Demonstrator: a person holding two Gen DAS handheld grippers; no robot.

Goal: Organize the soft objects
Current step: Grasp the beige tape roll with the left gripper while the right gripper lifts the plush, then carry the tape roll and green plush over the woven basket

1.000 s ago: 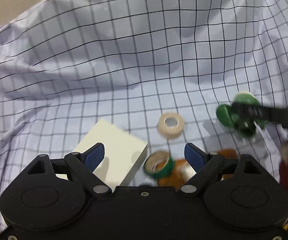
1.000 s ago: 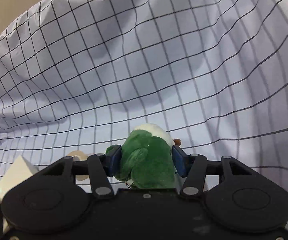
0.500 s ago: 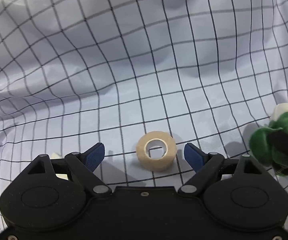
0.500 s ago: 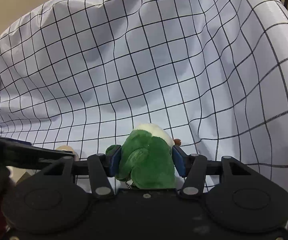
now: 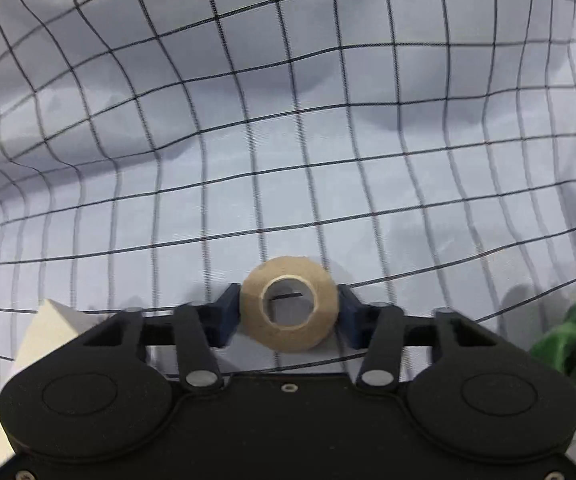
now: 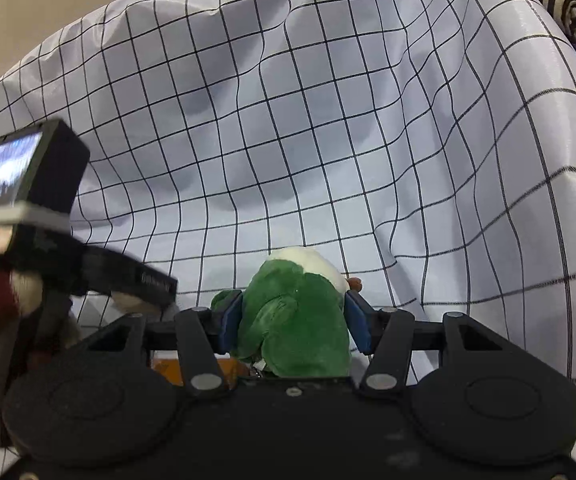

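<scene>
Cloth [image 5: 288, 128], white with a black grid, lies rumpled over the surface, a beige wall behind. Half a second ago the left gripper [image 5: 288, 314] stood wide around the beige tape roll [image 5: 289, 304]; its fingers have just closed onto it. The right gripper [image 6: 293, 322] grips the green plush toy [image 6: 296, 320] as before.

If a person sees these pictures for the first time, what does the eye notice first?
First, the beige tape roll low in the left wrist view, where the left claw has just closed on it. Next, the green plush toy squeezed in the right claw. Behind both spreads the wrinkled checked cloth.
</scene>
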